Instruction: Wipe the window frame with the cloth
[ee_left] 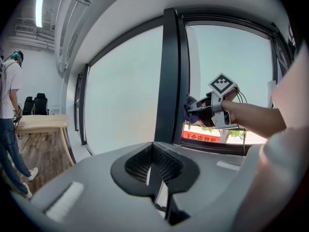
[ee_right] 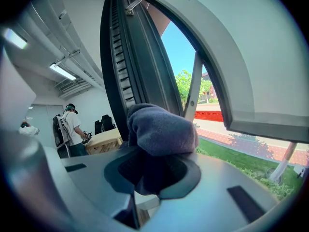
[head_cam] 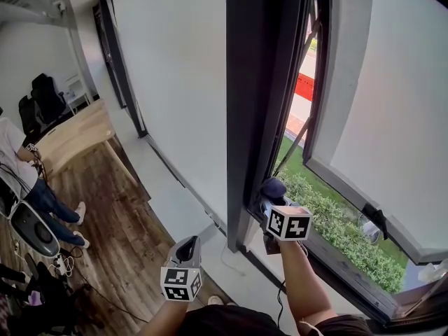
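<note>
A dark grey-blue cloth (ee_right: 161, 129) is bunched between the jaws of my right gripper (ee_right: 154, 170), which is shut on it. In the head view the cloth (head_cam: 273, 187) presses against the inner side of the dark upright window frame (head_cam: 255, 82), low down near the sill. The right gripper (head_cam: 274, 200) sits just behind it. The frame's ribbed channel (ee_right: 128, 62) runs up right beside the cloth. My left gripper (head_cam: 186, 249) hangs lower and to the left, away from the frame. Its jaws (ee_left: 153, 170) are shut with nothing in them, and it looks toward the frame (ee_left: 169, 76) and the right gripper (ee_left: 205, 111).
The window sash (head_cam: 371, 117) is swung open outward, on a stay arm (head_cam: 294, 145). A hedge (head_cam: 329, 219) and grass lie outside below. Indoors on the left are a wooden desk (head_cam: 73, 135), office chairs (head_cam: 43, 96), a standing person (head_cam: 31, 184) and cables on the wooden floor.
</note>
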`<state>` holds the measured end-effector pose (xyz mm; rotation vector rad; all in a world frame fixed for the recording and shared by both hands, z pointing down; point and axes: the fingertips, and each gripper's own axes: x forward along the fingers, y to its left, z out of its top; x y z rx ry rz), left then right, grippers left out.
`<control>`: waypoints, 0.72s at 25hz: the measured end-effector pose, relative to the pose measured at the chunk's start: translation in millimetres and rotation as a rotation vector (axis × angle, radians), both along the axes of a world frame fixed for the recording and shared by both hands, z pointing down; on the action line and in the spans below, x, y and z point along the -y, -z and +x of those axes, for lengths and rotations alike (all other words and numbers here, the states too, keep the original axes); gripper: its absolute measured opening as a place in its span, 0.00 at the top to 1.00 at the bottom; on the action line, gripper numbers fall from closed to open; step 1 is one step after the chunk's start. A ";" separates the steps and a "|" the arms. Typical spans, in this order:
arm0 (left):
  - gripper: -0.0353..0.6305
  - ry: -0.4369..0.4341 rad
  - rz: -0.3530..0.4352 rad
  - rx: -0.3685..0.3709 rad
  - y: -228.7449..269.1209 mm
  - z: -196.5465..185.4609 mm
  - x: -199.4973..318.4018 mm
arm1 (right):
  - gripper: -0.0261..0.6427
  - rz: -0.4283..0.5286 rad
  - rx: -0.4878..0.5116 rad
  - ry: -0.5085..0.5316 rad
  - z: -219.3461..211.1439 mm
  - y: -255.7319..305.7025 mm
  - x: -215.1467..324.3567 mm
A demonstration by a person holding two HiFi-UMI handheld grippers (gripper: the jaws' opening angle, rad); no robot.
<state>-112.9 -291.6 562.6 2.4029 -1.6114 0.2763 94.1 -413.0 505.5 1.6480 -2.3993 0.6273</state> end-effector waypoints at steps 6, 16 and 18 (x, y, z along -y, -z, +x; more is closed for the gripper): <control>0.94 0.006 0.004 -0.004 0.8 -5.2 -1.8 | 0.86 -0.027 -0.068 -0.013 -0.2 -10.6 -1.6; 0.94 -0.001 -0.007 -0.002 -3.5 -6.7 1.9 | 0.86 -0.071 -0.165 -0.012 -1.8 -26.1 -1.8; 0.94 -0.002 -0.010 0.000 -4.6 -8.0 2.5 | 0.86 -0.069 -0.199 -0.011 -3.1 -27.0 -1.9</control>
